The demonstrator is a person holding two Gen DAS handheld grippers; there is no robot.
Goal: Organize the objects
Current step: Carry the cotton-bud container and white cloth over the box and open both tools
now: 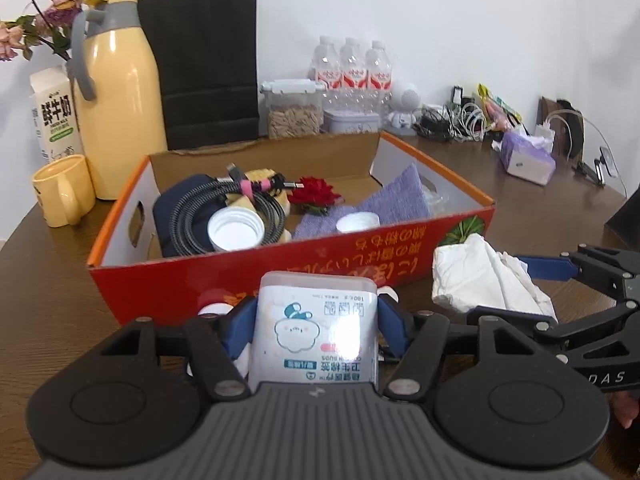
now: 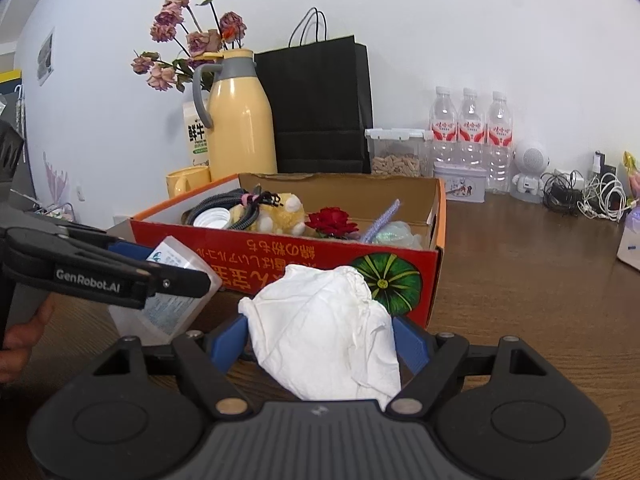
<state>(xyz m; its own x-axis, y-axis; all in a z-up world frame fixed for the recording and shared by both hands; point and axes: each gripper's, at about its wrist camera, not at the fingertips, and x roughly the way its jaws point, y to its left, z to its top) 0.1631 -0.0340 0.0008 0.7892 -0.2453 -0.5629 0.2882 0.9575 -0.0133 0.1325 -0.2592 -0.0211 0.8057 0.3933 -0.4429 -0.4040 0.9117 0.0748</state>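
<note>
The left gripper [image 1: 318, 326] is clamped on a clear cotton bud box [image 1: 316, 332], its label reading "COTTON BUDS", just short of the near wall of the red cardboard box [image 1: 360, 256]; only a narrow strip of table [image 1: 60, 292] separates them. To its right, the right gripper [image 2: 324, 344] grips a crumpled white cloth [image 2: 324, 332] beside the box's pumpkin-printed corner, with open tabletop farther right. "GenRobot.AI" is printed on the left gripper's arm.

Lived-in home, wooden table [image 2: 520, 264], thermos jug [image 2: 240, 120], dried flowers [image 2: 192, 40], milk carton [image 1: 54, 116], water bottles [image 2: 472, 124]
</note>
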